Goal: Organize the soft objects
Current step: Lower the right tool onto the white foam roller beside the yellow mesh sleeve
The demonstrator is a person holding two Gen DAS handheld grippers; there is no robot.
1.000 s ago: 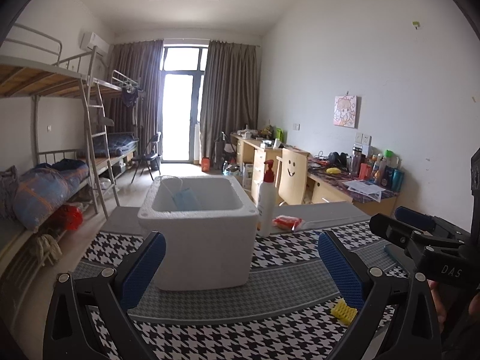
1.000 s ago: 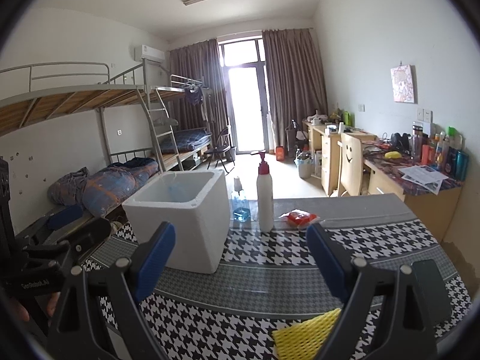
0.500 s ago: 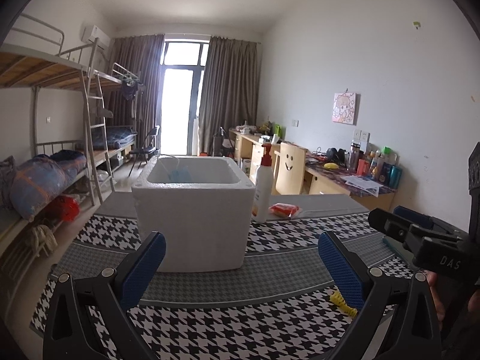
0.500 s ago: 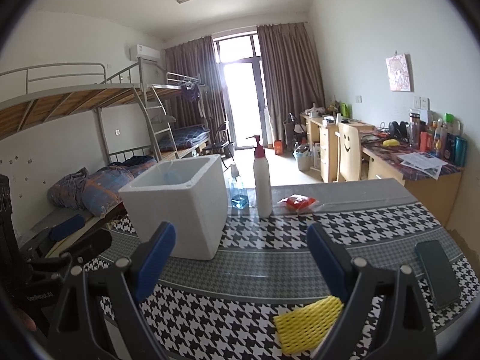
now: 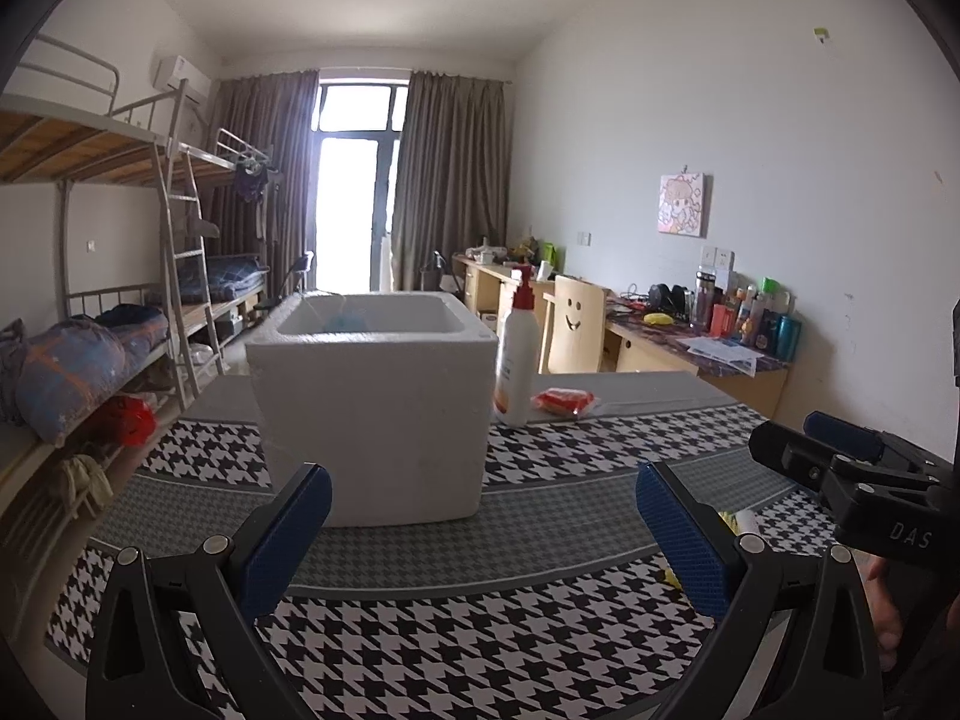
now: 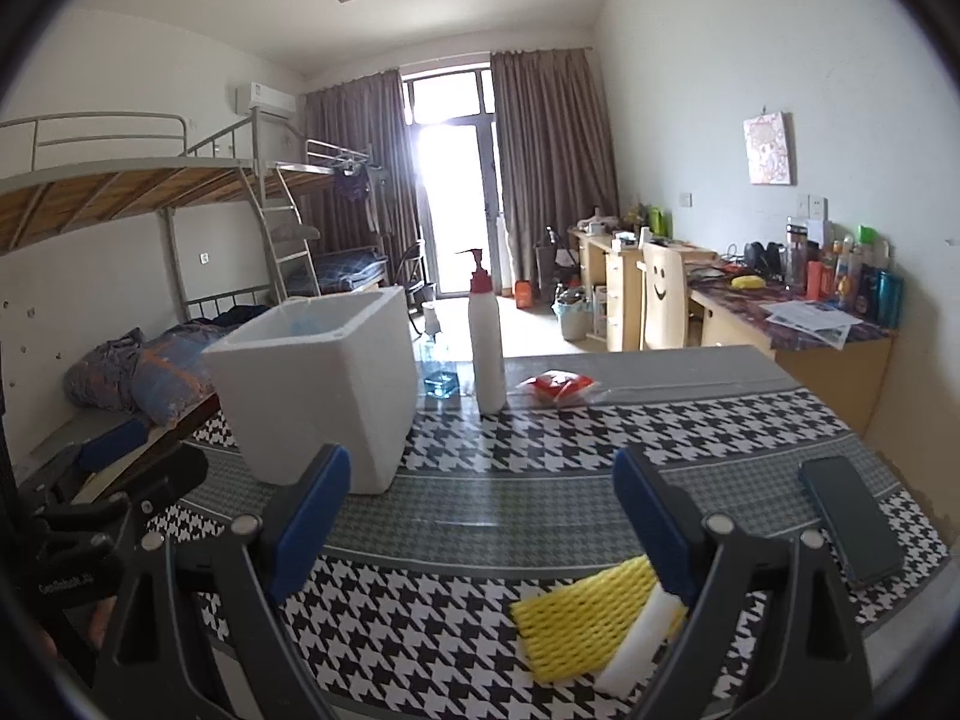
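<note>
Step in hand, as judged: approach to the first pick; nothing gripped as yet. Left gripper [image 5: 483,531] spread wide, nothing between the blue pads, aimed across the houndstooth table cover [image 6: 540,444] at the white foam box [image 5: 372,402]. Right gripper [image 6: 483,516] likewise spread wide and empty, seen also at the right edge of the left wrist view.

Task's thing located: yellow foam net [image 6: 585,618], flat on the cover close to the near table edge, with a white foam piece [image 6: 636,651] lying across its right end, both just under the right finger [image 6: 654,525]. Foam box open-topped, standing left of centre; something blue inside, not identifiable.

Next move, as judged: lower and shift the right gripper rightward to bracket the net, close gently, since soft mesh will likely crush and slip, then carry to the box.

Obstacles noted: dark phone [image 6: 852,519] near the right table edge, just beside the net. Pump bottle [image 6: 486,354] and red packet [image 6: 558,387] well behind, near the far edge. Open cover between net and box; path to the box rim unobstructed.
</note>
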